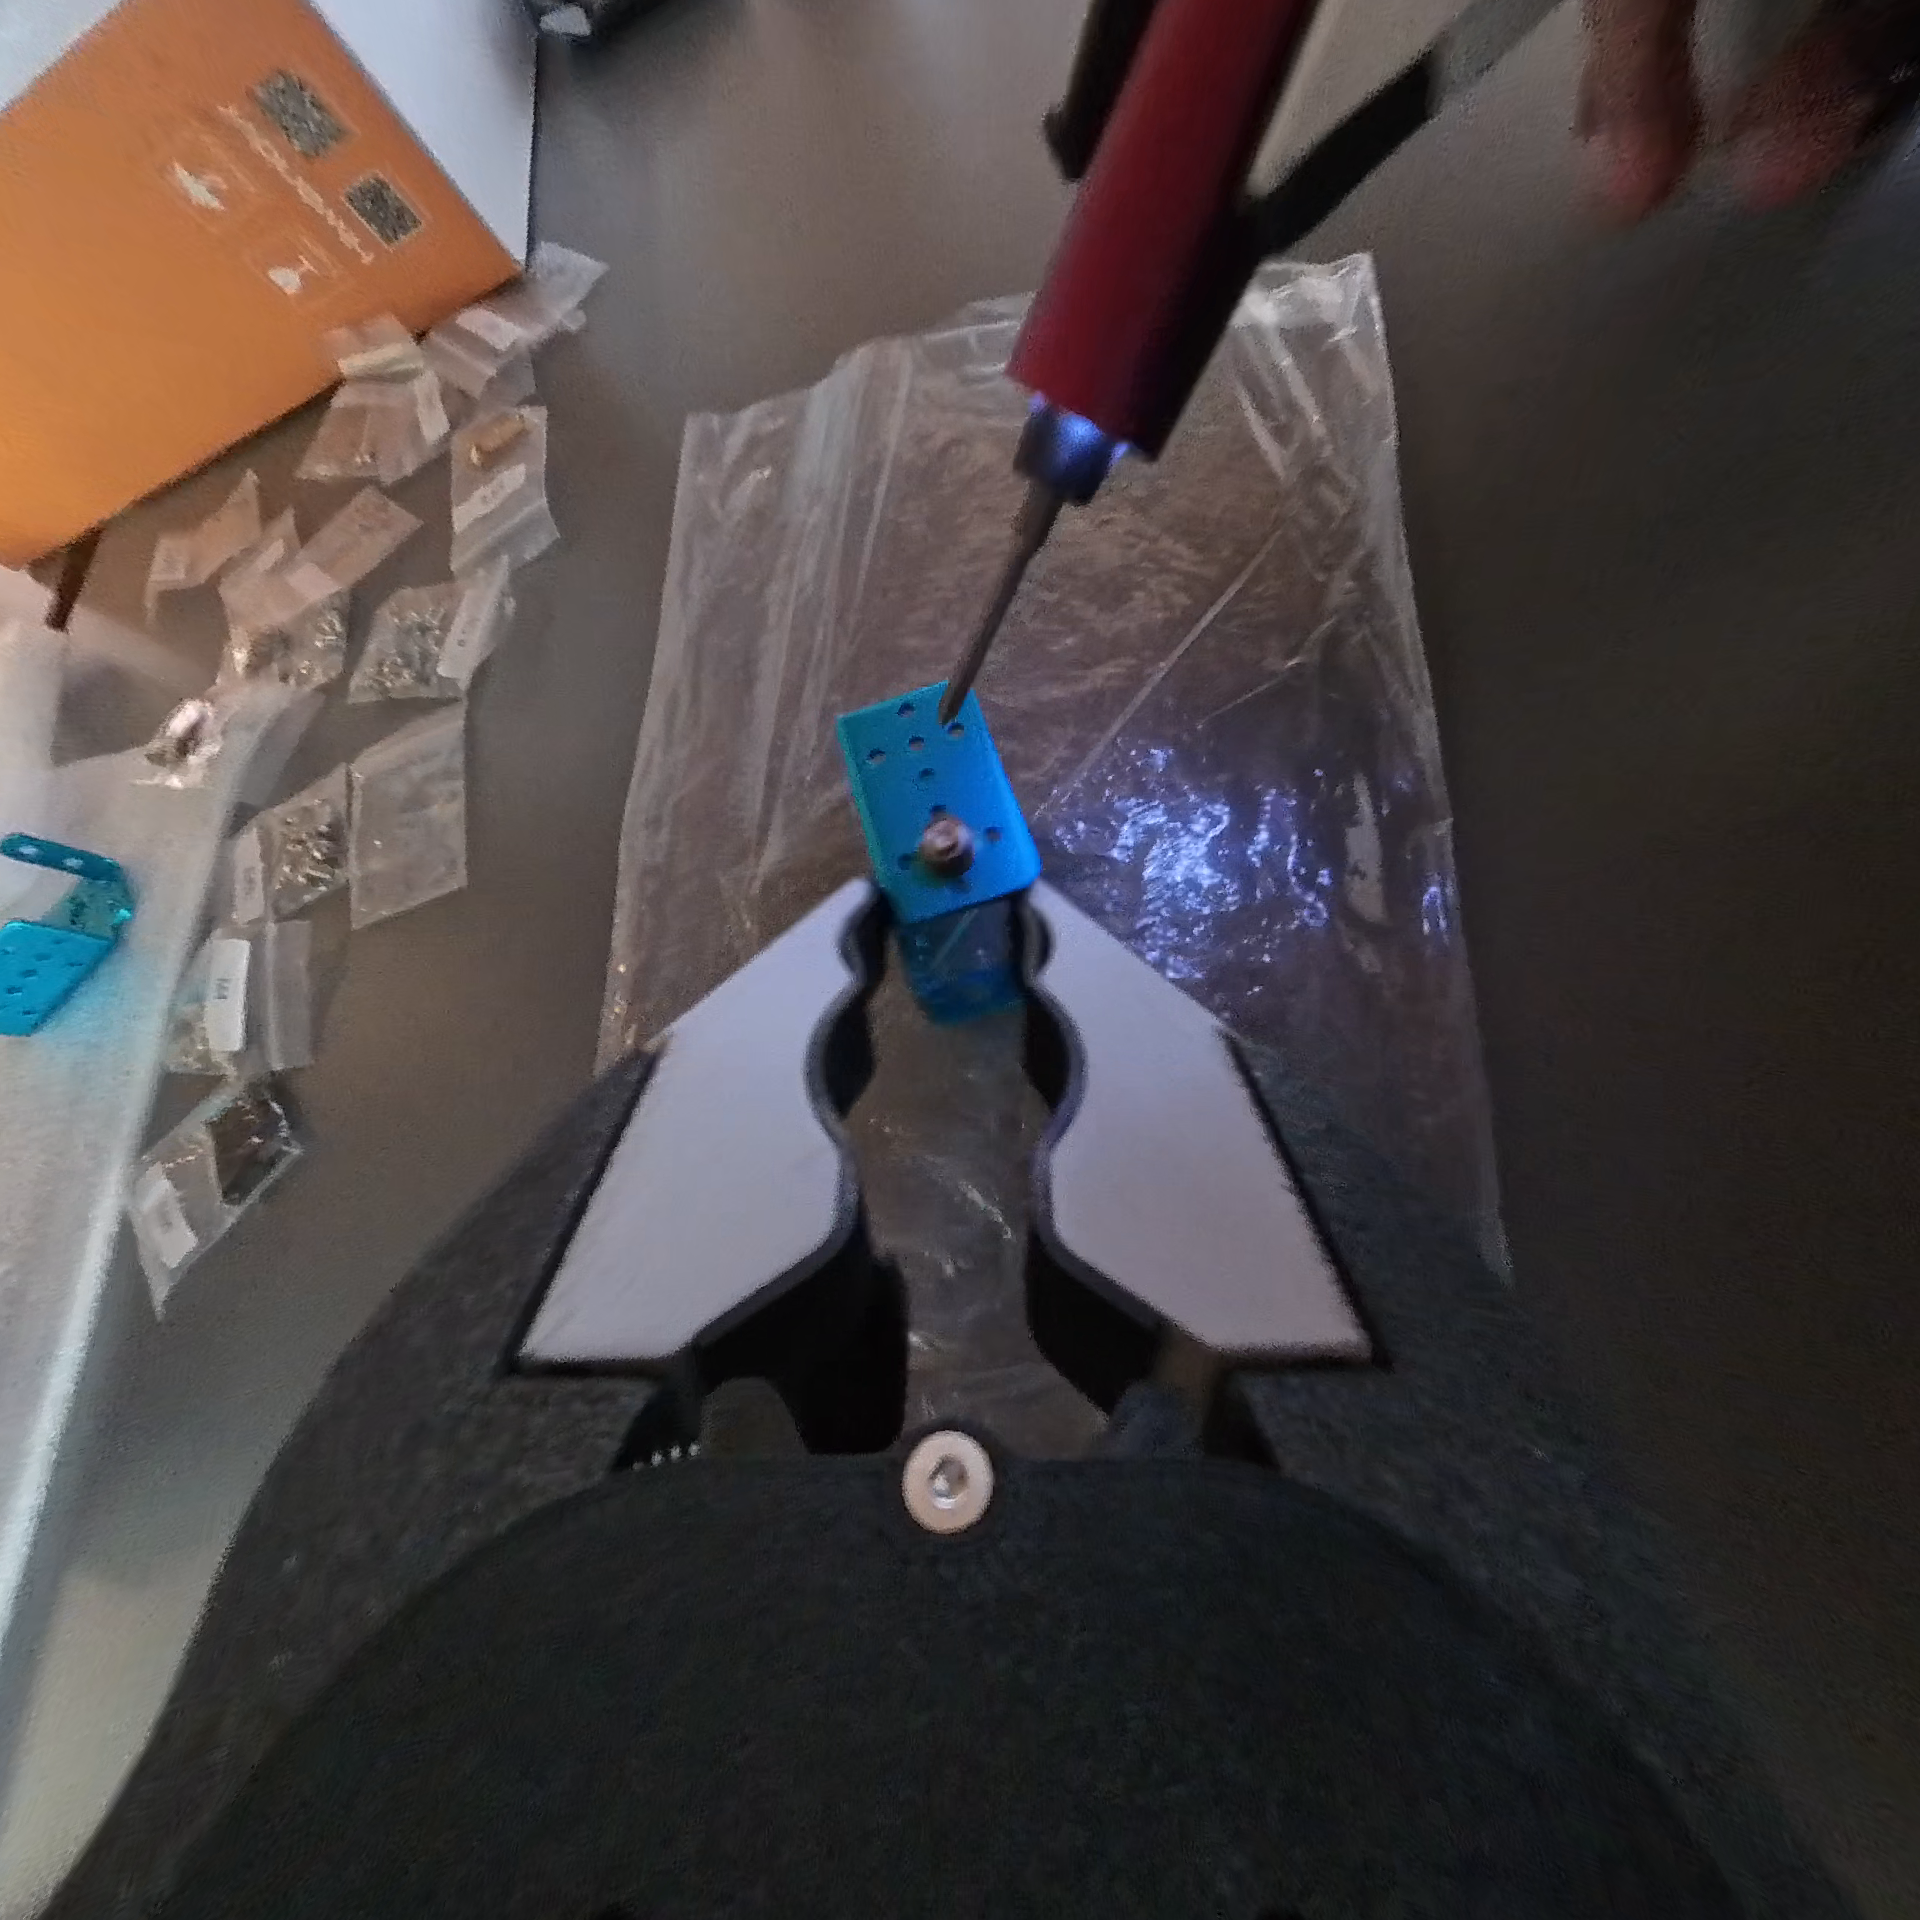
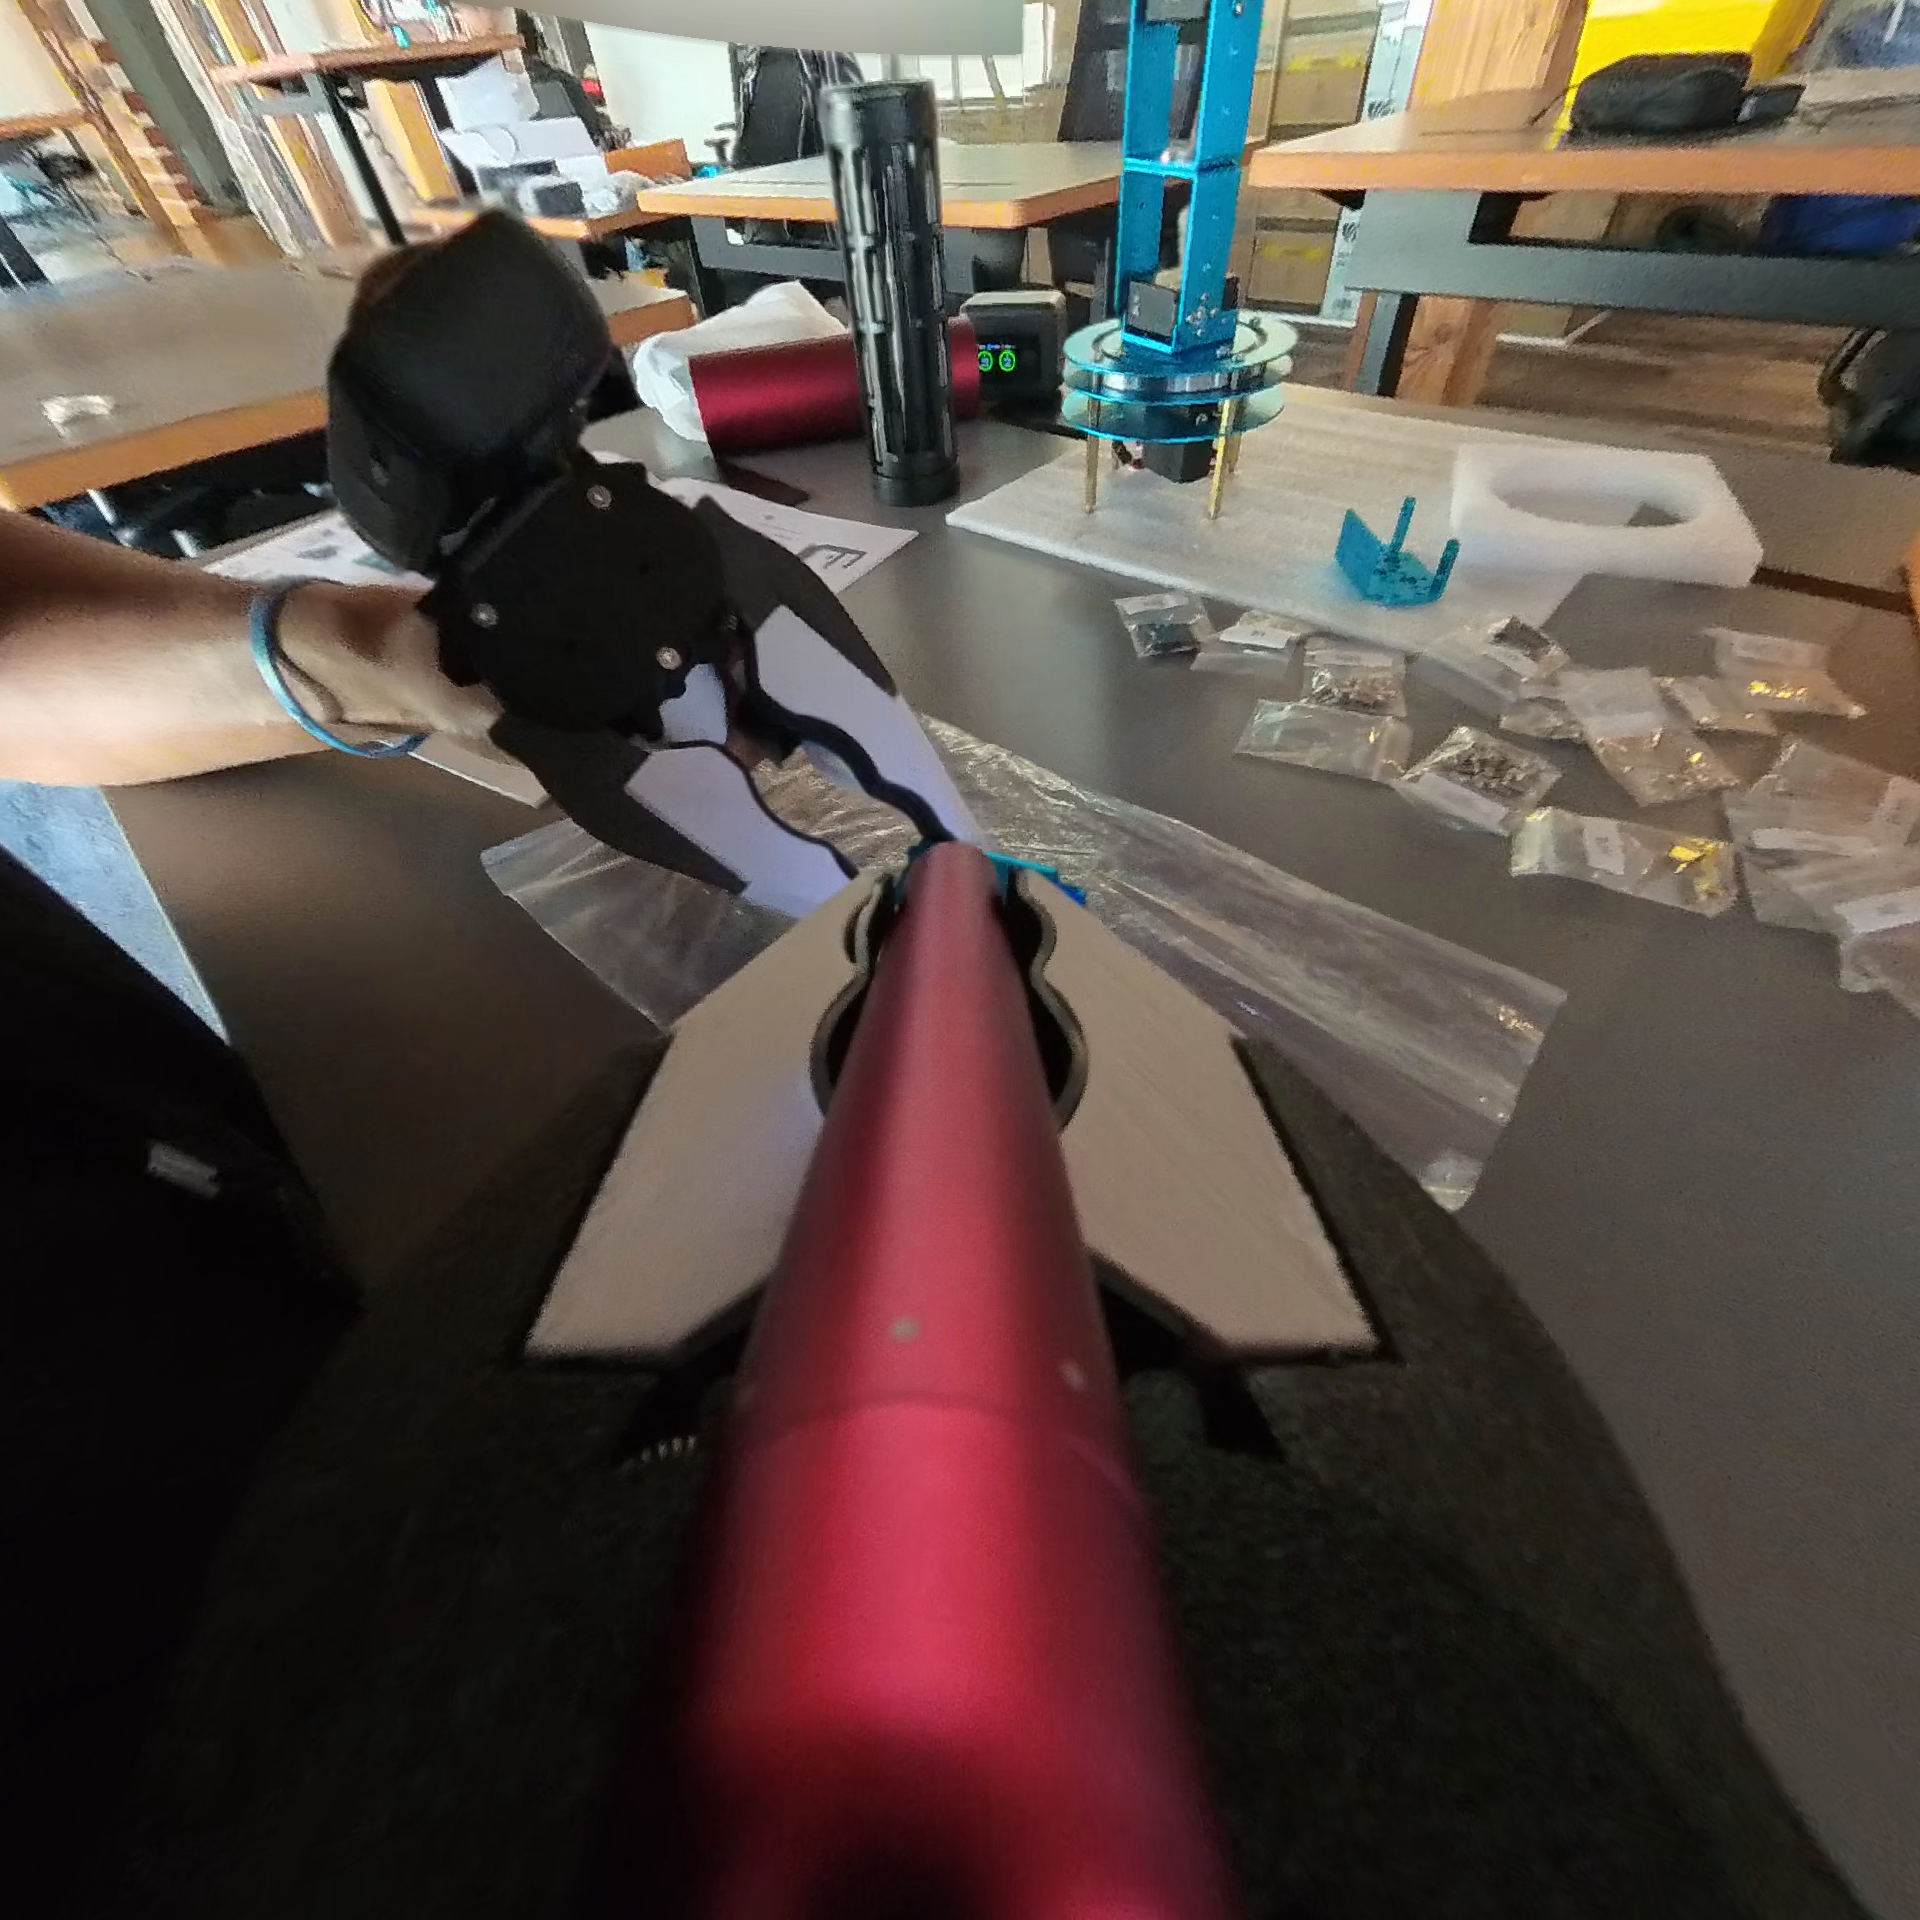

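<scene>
My left gripper [image 1: 948, 914] is shut on a blue perforated metal bracket [image 1: 935, 800] and holds it upright above a clear plastic bag [image 1: 1195, 727]. A small screw [image 1: 943, 844] sits in the bracket's face. My right gripper [image 2: 951, 883] is shut on a red electric screwdriver [image 2: 935, 1351]. In the left wrist view the screwdriver [image 1: 1143, 208] comes in from the upper right, its thin bit [image 1: 992, 613] touching a hole near the bracket's top edge, with a light glowing at its nose. In the right wrist view the left gripper [image 2: 582, 623] shows just beyond the screwdriver's tip, held by a person's hand.
Several small bags of screws [image 1: 395, 644] [image 2: 1558, 748] lie on the dark table [image 2: 1714, 1143]. An orange box [image 1: 187, 239] and two more blue brackets [image 1: 62, 925] lie at left. A blue metal tower on round plates [image 2: 1179, 343], a black cylinder [image 2: 899, 291] and white foam [image 2: 1600, 509] stand behind. Left tips to right tips: about 10 cm.
</scene>
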### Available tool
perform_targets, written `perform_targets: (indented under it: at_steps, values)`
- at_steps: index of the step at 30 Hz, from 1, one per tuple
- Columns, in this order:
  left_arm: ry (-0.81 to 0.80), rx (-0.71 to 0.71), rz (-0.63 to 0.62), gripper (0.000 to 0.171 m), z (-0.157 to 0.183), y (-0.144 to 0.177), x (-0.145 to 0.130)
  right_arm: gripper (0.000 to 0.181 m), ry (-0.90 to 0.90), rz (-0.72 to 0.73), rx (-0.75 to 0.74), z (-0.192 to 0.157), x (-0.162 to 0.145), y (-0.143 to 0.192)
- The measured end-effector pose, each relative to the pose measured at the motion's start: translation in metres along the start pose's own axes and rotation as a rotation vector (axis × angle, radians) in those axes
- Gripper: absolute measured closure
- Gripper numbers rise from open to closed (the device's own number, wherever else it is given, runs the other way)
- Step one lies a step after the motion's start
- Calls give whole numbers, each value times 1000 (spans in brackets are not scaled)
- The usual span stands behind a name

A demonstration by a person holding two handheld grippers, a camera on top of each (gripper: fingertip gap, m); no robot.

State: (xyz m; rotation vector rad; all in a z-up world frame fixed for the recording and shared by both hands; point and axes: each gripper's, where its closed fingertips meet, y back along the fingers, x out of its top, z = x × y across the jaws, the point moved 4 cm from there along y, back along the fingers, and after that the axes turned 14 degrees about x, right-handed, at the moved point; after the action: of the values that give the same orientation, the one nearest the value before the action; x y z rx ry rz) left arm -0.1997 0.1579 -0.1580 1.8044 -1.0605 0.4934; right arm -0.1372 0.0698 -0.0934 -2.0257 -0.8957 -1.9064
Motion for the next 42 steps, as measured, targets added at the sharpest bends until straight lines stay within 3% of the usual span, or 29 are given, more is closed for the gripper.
perform_targets:
  at_steps: [1, 3, 12, 35, 39, 42]
  values:
    - [-21, 22, 26, 166, -1, 2, 2, 162, 13, -16, -8, -1, 0, -1]
    - [-55, 80, 69, 169, -3, 4, 7, 162, 36, -52, -22, -4, -1, -4]
    - [-232, 246, 90, 170, -3, 3, 8, 161, 6, -4, -35, -14, -5, 5]
    - [-206, 229, 89, 170, 2, 5, 8, 160, 64, -66, -41, -18, -7, -4]
    - [-302, 306, 86, 170, 0, 6, 10, 161, 97, -112, -63, -21, -5, -6]
    - [-357, 323, 71, 170, 0, 6, 11, 161, 226, -155, -74, -26, -6, -8]
